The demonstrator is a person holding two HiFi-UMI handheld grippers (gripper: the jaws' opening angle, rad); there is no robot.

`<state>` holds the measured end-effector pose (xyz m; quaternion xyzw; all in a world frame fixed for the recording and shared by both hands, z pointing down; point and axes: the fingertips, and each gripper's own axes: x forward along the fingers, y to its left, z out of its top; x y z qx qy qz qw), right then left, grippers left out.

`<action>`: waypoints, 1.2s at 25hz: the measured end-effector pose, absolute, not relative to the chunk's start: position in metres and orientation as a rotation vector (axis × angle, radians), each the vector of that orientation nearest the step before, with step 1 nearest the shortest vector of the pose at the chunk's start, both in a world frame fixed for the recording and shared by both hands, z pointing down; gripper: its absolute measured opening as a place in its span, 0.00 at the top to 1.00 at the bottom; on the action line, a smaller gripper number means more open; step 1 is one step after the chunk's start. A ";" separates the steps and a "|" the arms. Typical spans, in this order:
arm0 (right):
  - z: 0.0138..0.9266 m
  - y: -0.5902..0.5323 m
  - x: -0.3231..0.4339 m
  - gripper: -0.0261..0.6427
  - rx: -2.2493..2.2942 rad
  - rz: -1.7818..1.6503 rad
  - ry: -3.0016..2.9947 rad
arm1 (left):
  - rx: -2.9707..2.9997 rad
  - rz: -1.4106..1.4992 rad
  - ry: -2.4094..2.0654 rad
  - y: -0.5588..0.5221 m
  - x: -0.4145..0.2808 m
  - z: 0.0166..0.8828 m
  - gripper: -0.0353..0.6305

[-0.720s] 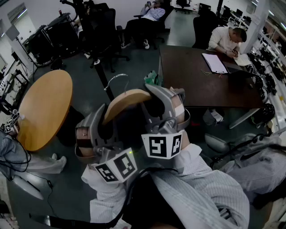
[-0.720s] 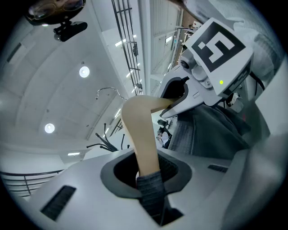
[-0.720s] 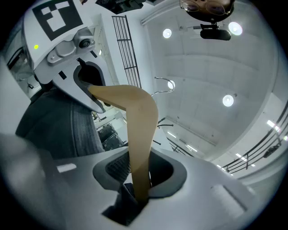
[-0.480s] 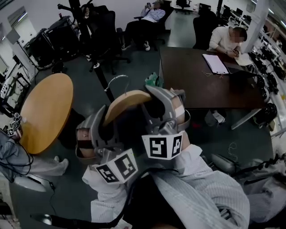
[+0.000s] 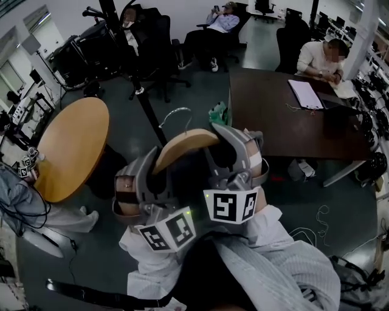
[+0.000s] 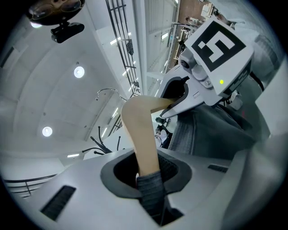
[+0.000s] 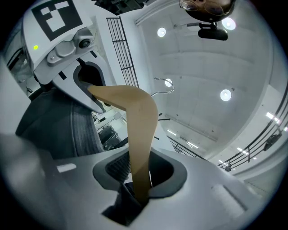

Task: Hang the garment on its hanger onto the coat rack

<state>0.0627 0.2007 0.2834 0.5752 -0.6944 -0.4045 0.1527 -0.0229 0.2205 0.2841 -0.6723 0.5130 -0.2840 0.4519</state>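
A light wooden hanger point(image 5: 182, 147) with a metal hook point(image 5: 176, 114) is held up in front of me, one gripper on each arm. A grey striped garment point(image 5: 279, 267) hangs from it toward my body. My left gripper point(image 5: 141, 182) is shut on the left arm point(image 6: 140, 134), with dark fabric point(image 6: 152, 194) pinched under the wood. On the right arm point(image 7: 141, 134) my right gripper point(image 5: 234, 159) is shut the same way. The black coat rack pole point(image 5: 148, 108) stands just beyond the hook, apart from it, and its pegs point(image 5: 97, 12) reach the top edge.
A round wooden table point(image 5: 67, 152) stands at left and a long dark desk point(image 5: 285, 115) at right, with a person point(image 5: 319, 58) seated at it. Office chairs point(image 5: 155, 42) and another seated person point(image 5: 219, 21) are behind the rack. Cables point(image 5: 316, 222) lie on the floor.
The hanger and both grippers sit a little further right and lower in the head view. The rack pole and the round table have shifted right. Both grips are unchanged.
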 end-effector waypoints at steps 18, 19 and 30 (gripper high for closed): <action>0.308 0.036 0.015 0.82 1.576 -1.121 -2.020 | -1.714 -0.761 1.327 0.060 -0.070 0.313 0.84; 0.305 0.021 0.009 0.82 1.579 -1.123 -2.013 | -1.717 -0.755 1.325 0.045 -0.076 0.310 0.84; 0.314 -0.093 -0.027 0.82 1.612 -1.049 -1.994 | -1.765 -0.755 1.296 -0.068 -0.111 0.320 0.84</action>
